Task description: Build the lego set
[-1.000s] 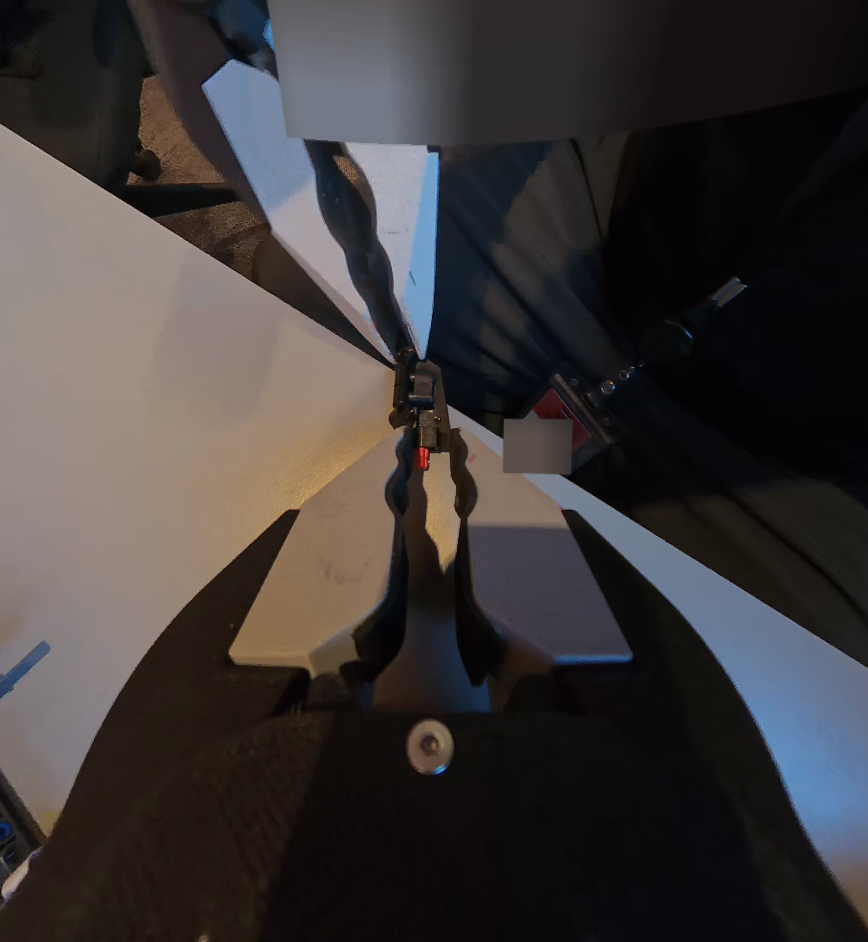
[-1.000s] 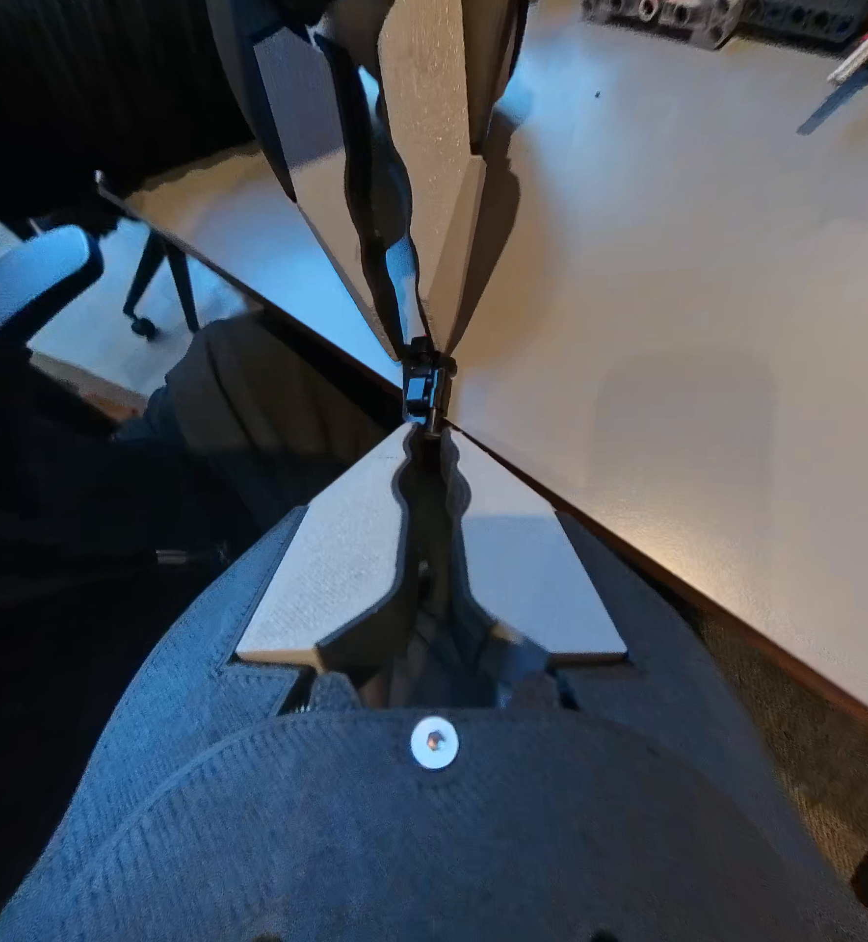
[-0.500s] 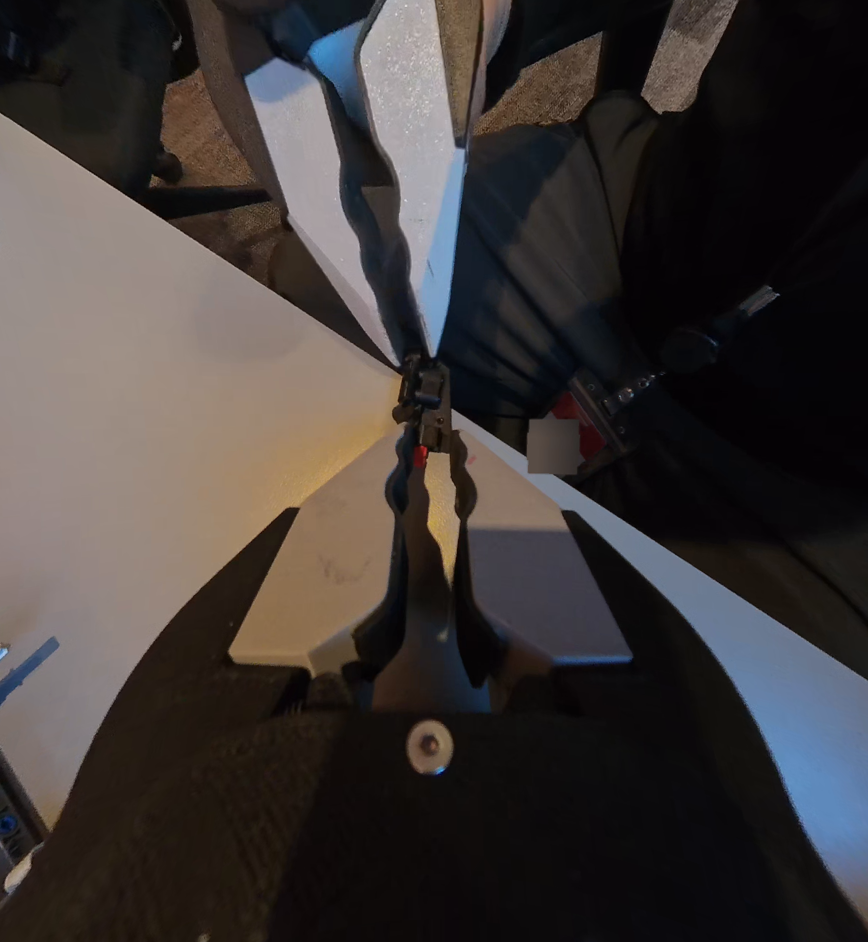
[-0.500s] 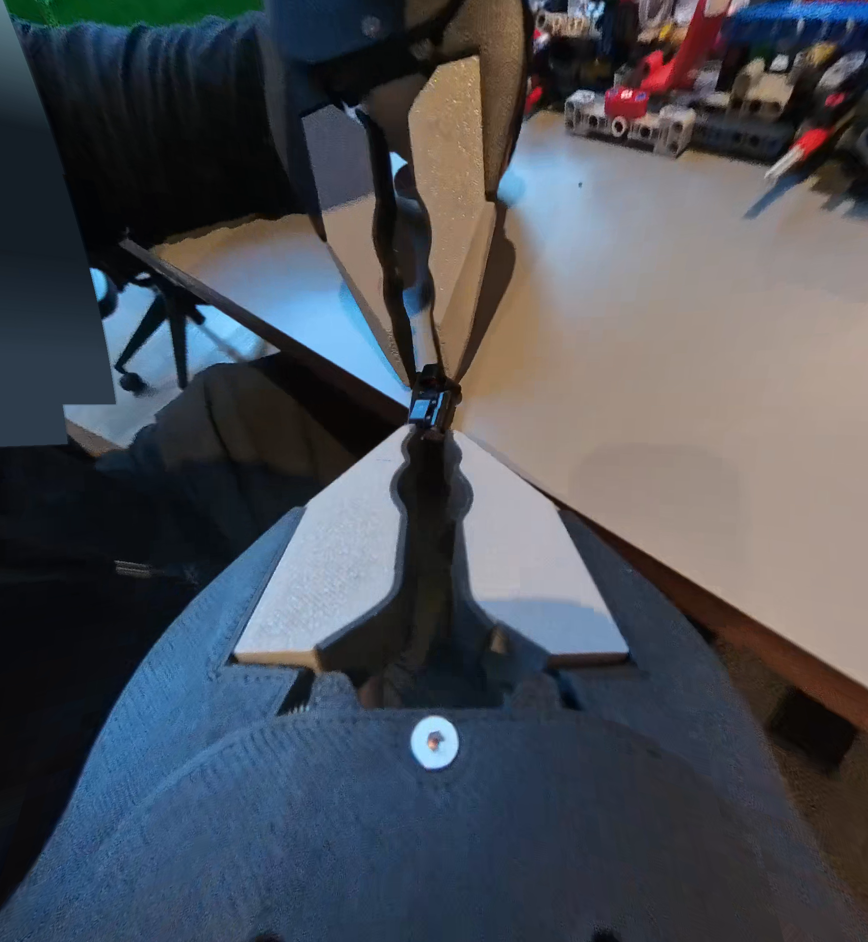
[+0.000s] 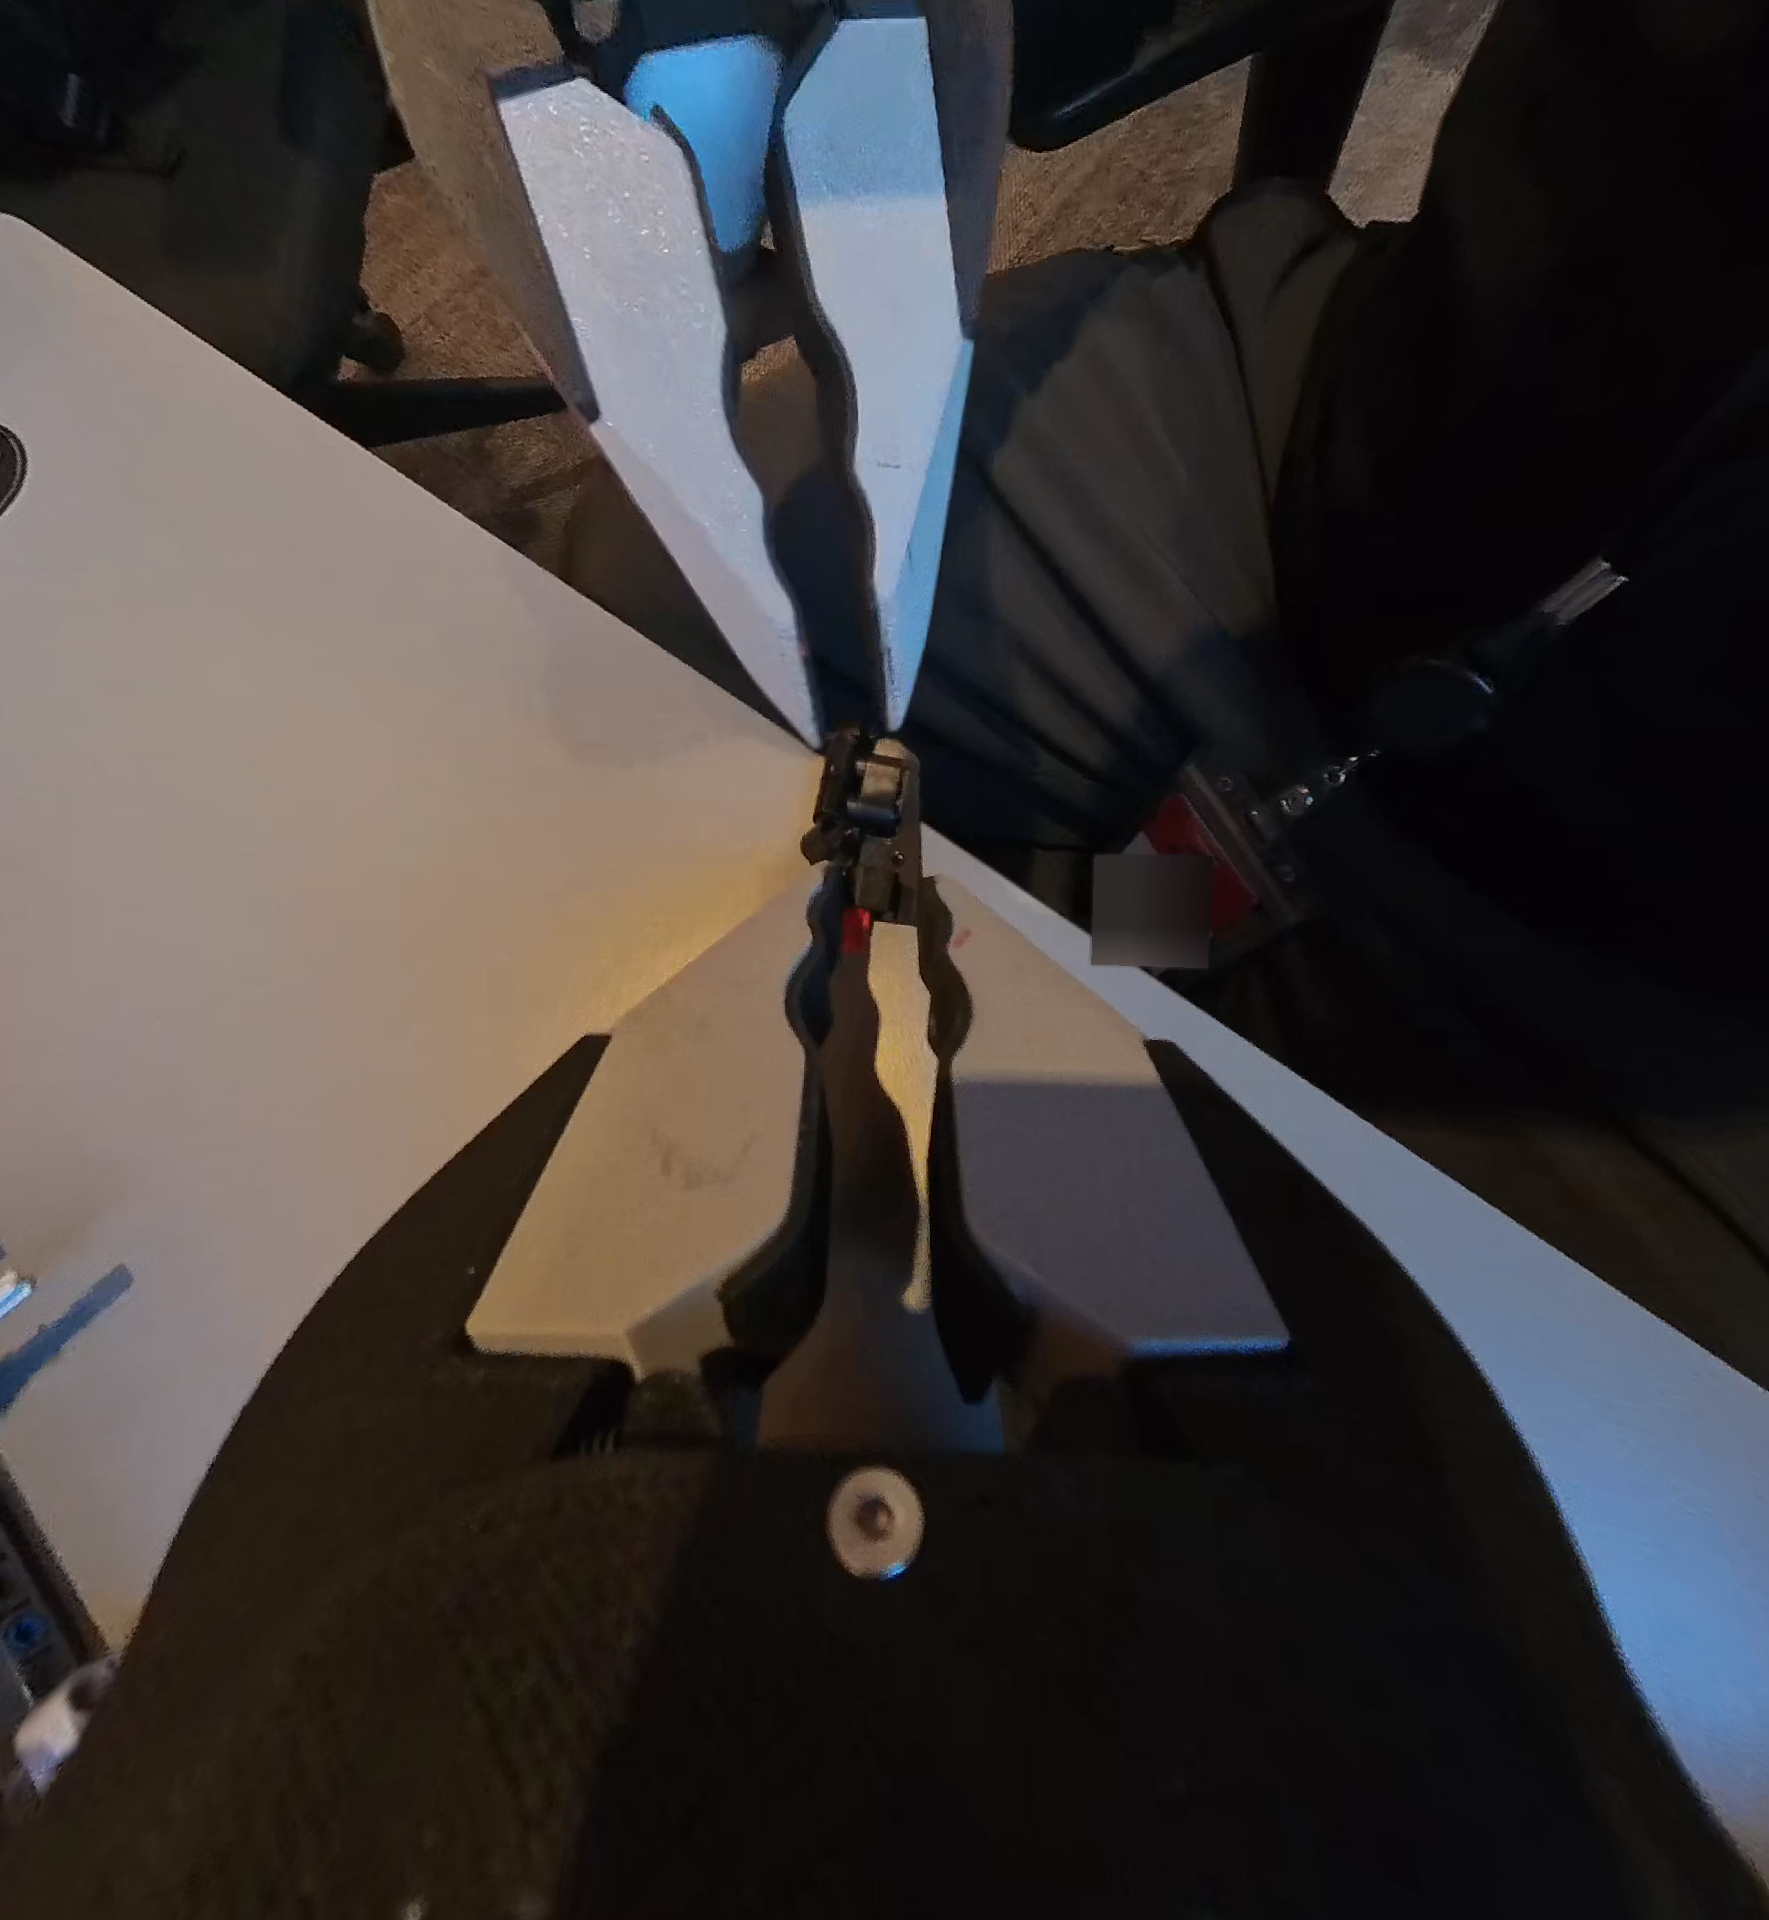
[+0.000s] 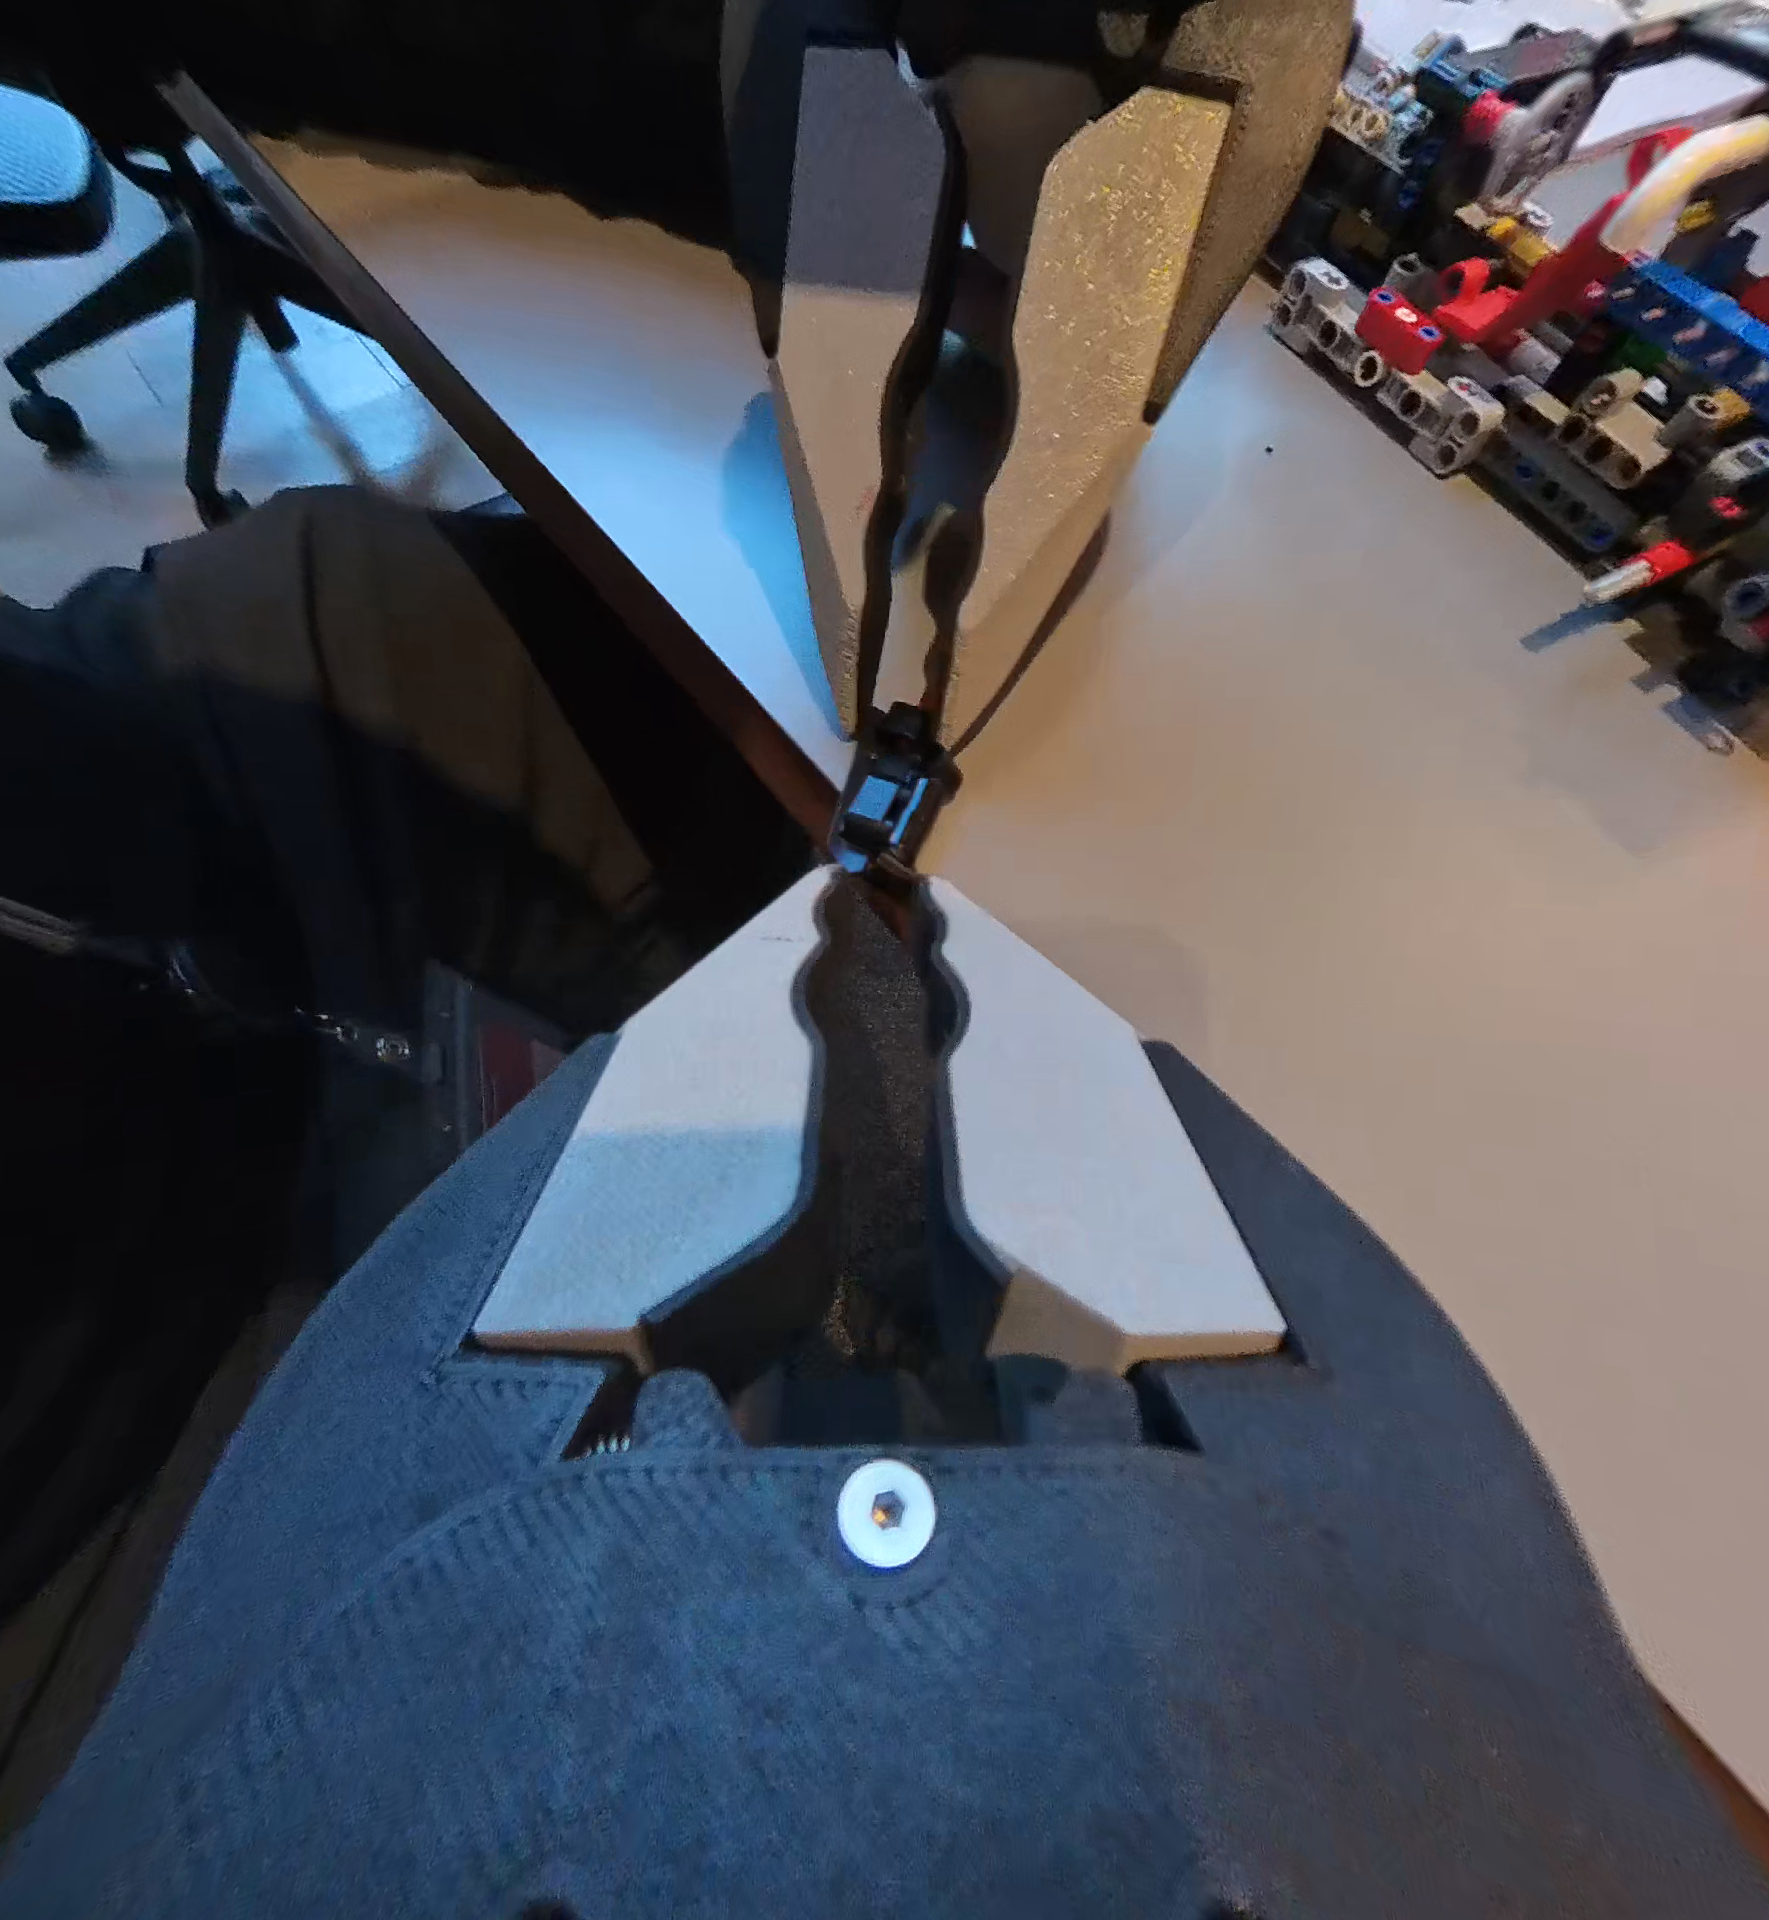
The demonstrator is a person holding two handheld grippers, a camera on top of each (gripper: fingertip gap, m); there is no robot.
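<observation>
while we pinch the small black lego assembly [image 5: 864, 831] tip to tip above the table edge [image 5: 1275, 1070], the left gripper [image 5: 875, 920] clamps its red-pinned end and the right gripper [image 6: 875, 868] clamps the other, probably to press the parts together. no containers show; the half-built model [image 6: 1628, 343] sits well apart on the table.

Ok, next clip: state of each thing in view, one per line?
left tongs: shut on black lego piece, held over the table edge
right tongs: shut on black lego piece, tip to tip with the left
black lego piece: held off the table
lego model: partly built, resting on table
</observation>
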